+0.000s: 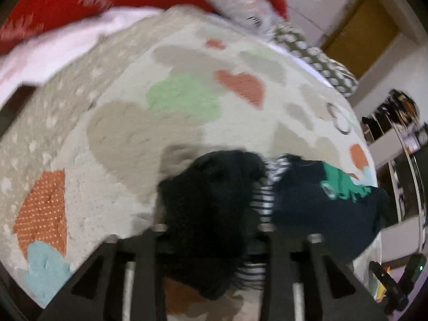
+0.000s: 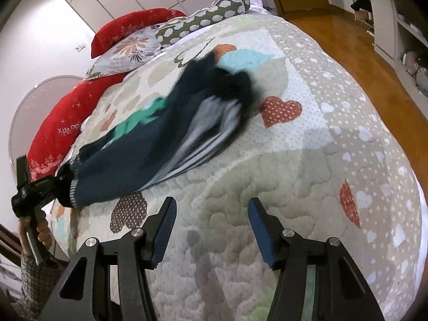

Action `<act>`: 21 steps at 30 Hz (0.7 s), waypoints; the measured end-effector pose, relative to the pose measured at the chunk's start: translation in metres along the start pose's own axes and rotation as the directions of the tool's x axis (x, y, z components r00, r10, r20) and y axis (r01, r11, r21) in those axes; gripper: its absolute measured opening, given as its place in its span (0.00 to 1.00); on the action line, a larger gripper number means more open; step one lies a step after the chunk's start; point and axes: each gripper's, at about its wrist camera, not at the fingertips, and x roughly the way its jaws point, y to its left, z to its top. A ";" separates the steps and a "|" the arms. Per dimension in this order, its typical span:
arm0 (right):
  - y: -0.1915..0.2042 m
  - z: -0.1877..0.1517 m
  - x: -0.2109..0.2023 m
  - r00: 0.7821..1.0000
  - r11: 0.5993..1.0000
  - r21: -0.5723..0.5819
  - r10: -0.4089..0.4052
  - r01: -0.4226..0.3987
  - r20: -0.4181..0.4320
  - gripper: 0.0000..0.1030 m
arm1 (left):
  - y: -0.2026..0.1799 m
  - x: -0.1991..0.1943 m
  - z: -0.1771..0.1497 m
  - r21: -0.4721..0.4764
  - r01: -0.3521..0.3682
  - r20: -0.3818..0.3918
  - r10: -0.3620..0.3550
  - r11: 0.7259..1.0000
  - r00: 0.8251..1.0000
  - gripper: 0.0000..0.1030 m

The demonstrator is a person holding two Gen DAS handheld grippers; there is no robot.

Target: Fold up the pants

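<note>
Clearly the pants [image 2: 149,133] were soft, light and floppy, lying bunched on the bed's quilt [image 2: 267,187]; the ribbed cuffs or waistband looked the best places to grip. The left claw [image 2: 57,180] clenched one cuff; the right claw [image 2: 211,230] hung released, empty. A red pillow [image 2: 53,131] read "HAPP".

black fingers [image 2: 163,230] with blue pads, silver screws

navy pants [image 2: 149,144], stretched across quilt, blurred
</note>
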 end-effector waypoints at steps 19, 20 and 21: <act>0.055 0.086 0.040 0.964 0.955 -0.159 -0.230 0.249 0.131 0.07 | 0.025 -0.109 -0.052 -0.057 0.005 0.214 0.008 0.998 0.977 0.62; 0.053 0.084 0.036 0.966 0.960 -0.147 -0.217 0.237 0.139 0.07 | 0.020 -0.109 -0.052 -0.046 0.008 0.215 0.002 0.999 0.977 0.62; 0.050 0.081 0.027 0.966 0.966 -0.122 -0.211 0.229 0.149 0.07 | 0.014 -0.107 -0.050 -0.034 0.019 0.214 -0.011 0.999 0.977 0.64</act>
